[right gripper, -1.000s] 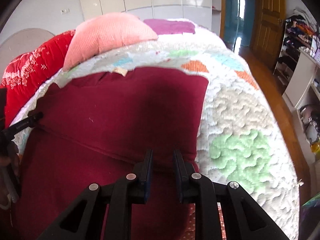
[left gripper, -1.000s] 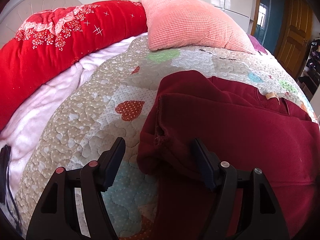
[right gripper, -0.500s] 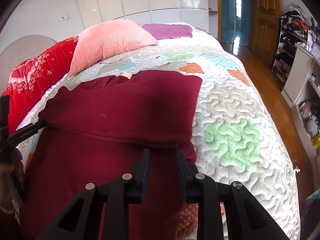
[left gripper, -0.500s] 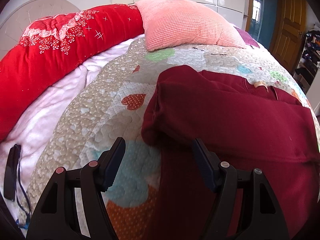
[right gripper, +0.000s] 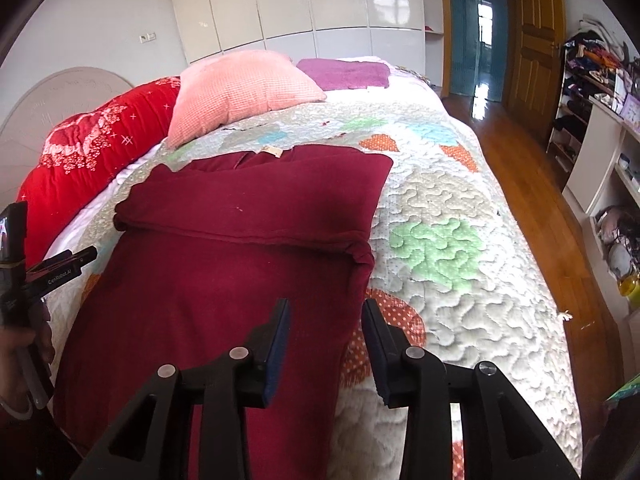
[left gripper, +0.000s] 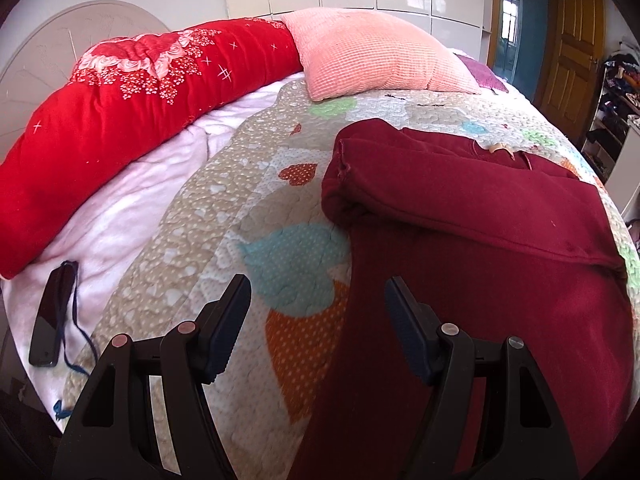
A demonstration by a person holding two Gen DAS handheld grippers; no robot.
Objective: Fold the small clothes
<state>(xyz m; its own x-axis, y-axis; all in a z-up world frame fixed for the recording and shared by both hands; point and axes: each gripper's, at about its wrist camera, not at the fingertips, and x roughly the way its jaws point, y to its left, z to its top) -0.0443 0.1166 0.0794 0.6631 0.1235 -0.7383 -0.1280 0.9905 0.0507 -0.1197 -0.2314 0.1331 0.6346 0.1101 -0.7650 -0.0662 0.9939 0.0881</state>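
Observation:
A dark red garment lies flat on the patchwork quilt, its far part folded back toward me into a doubled band across the cloth. It also shows in the right wrist view. My left gripper is open and empty, hovering above the garment's left edge. My right gripper is open and empty, above the garment's right edge near the end of the fold. The left gripper's tip shows at the left in the right wrist view.
A pink pillow and a red floral duvet lie at the head of the bed. A dark phone with a cord rests on the white sheet at left. Wooden floor, shelves and a door stand right of the bed.
Both grippers have drawn back and up from the fold. The right gripper, shut on the cloth edge a second ago, has opened and let go. The folded band now lies on the garment.

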